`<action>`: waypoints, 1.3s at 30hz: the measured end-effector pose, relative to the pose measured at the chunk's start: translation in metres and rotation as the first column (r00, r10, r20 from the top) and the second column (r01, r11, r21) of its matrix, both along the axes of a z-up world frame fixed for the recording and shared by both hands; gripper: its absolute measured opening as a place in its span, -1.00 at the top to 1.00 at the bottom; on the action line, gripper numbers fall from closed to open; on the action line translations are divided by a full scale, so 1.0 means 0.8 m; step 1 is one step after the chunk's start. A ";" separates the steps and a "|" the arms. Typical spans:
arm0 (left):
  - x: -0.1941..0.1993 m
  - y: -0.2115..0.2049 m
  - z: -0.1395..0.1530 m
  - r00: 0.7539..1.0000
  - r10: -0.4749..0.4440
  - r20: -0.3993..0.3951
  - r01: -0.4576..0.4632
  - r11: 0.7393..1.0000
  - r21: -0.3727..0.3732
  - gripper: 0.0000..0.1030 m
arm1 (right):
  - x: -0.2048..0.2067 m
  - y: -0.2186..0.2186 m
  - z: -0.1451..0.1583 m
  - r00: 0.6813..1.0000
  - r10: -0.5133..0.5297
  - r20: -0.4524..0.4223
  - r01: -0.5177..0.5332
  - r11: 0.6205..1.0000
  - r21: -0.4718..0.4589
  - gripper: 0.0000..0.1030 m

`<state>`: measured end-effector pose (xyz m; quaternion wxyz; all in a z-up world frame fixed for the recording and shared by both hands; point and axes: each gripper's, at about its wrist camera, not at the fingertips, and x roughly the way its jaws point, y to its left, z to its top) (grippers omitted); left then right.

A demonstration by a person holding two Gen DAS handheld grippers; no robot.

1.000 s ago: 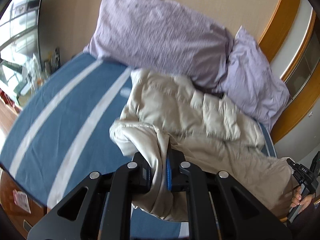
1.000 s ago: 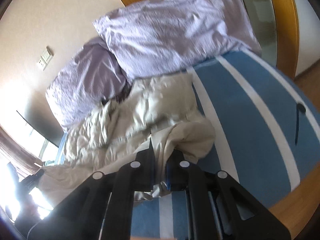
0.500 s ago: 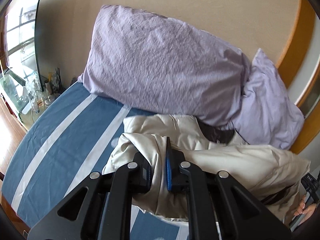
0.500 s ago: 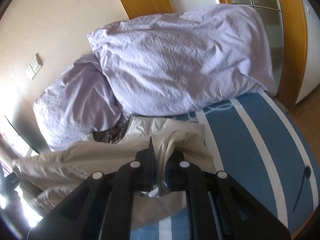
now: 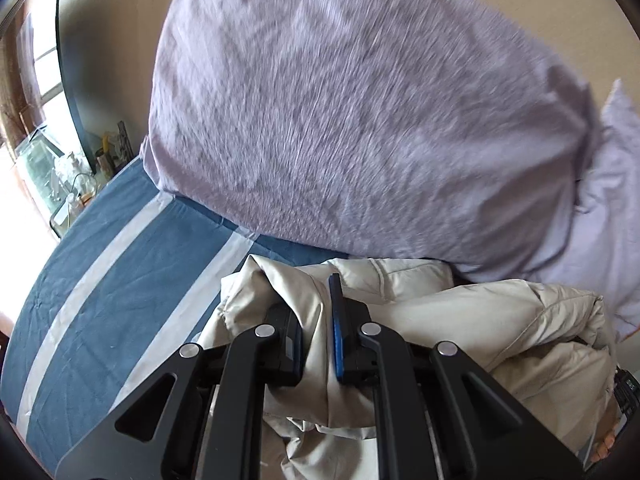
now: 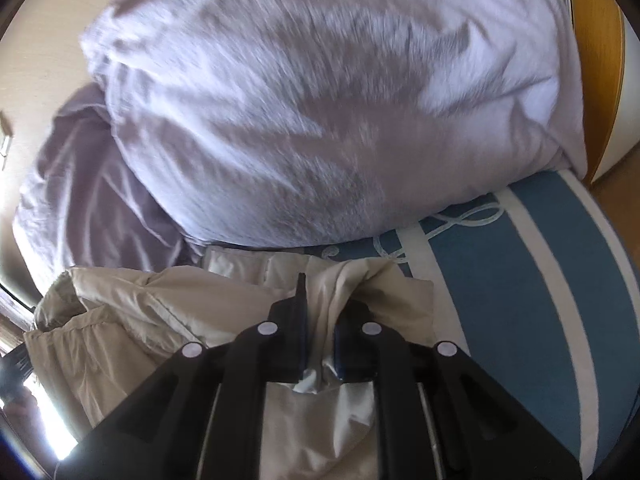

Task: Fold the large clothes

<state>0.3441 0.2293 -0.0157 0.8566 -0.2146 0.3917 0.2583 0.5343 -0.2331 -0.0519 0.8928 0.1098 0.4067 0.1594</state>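
Left gripper (image 5: 318, 320): black, blue pads; jaws closed tight on a bunched fold of the jacket (image 5: 480, 320), cloth pinched between them.

Right gripper (image 6: 320, 324): black; jaws nearly closed, pinching another gathered fold of the jacket (image 6: 160, 312), with silvery lining showing between the pads.

Jacket: beige, quilted, puffy. Lies crumpled on the bed (image 5: 120, 280), doubled over itself, its far edge touching the foot of the pillows. In the left view it spreads to the right of the gripper; in the right view, to the left.

Hand (image 5: 604, 440): fingertips only, at the lower right edge of the left view, on a dark object.

Bed: blue cover with white stripes, bare beside the jacket.

Large pillow (image 5: 360, 120): lilac, wrinkled, propped at the head of the bed just behind the jacket; blurred.

Second pillow (image 6: 92, 184): lilac, partly tucked behind the first.

Wall (image 5: 112, 40): beige, behind the pillows.

Side shelf (image 5: 72, 184): cluttered with small items, too small to tell.
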 end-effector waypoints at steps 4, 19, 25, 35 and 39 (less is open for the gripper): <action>0.017 0.002 -0.019 0.999 0.023 -0.036 -0.022 1.000 0.006 0.78 | 0.019 0.007 -0.016 0.999 -0.002 -0.034 0.002 1.000 -0.006 0.76; 0.019 0.002 0.023 0.999 0.027 0.023 -0.028 0.999 0.032 -0.46 | -0.003 0.000 0.025 0.999 0.014 0.038 -0.014 1.000 -0.004 -0.17; 0.014 -0.027 0.037 0.998 -0.050 0.036 0.048 0.998 0.052 -0.47 | -0.028 0.034 0.045 0.989 0.125 0.076 -0.123 0.992 -0.028 -0.18; 0.027 -0.113 0.000 0.982 -0.189 -0.015 0.189 0.981 0.030 -0.47 | -0.058 0.167 0.020 0.937 0.348 0.005 -0.344 0.928 -0.139 -0.18; 0.032 -0.137 -0.005 0.974 -0.225 -0.030 0.226 0.972 0.068 -0.48 | -0.055 0.204 -0.003 0.923 0.381 -0.046 -0.381 0.897 -0.222 0.41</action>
